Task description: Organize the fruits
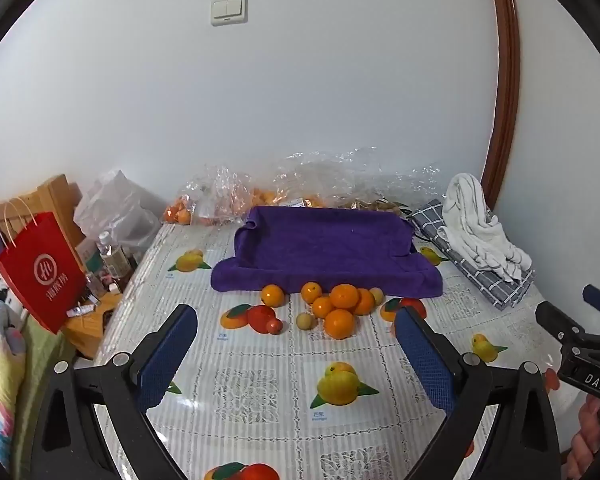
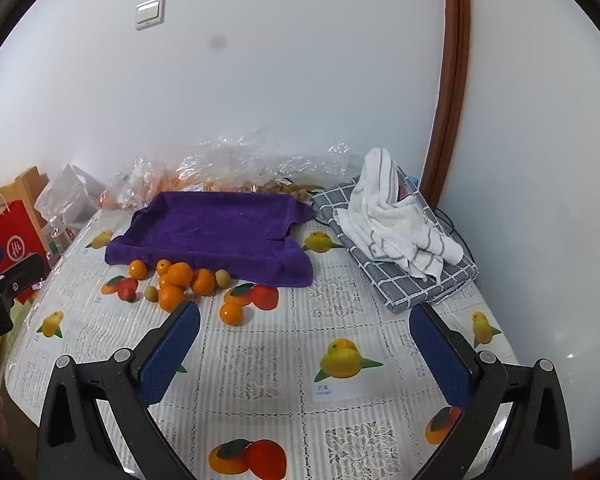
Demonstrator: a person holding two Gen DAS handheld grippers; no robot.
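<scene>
Several oranges [image 1: 339, 323] lie in a loose cluster on the tablecloth, just in front of a tray draped in a purple towel [image 1: 324, 248]. Among them are a small red fruit [image 1: 275, 325] and two small yellow-green fruits [image 1: 305, 321]. My left gripper [image 1: 296, 312] is open, short of the cluster, nothing between its blue pads. In the right wrist view the cluster [image 2: 180, 276] lies left of centre, with one orange [image 2: 231, 313] apart from it near my left fingertip. My right gripper [image 2: 305, 309] is open and empty. The purple towel [image 2: 216, 232] holds no fruit.
Clear plastic bags with more oranges [image 1: 220, 200] line the back wall. A grey checked cloth with a white towel [image 2: 396, 224] lies at the right. A red paper bag [image 1: 40, 272] and bottles [image 1: 108, 256] stand beyond the table's left edge. The tablecloth bears printed fruit pictures [image 2: 342, 360].
</scene>
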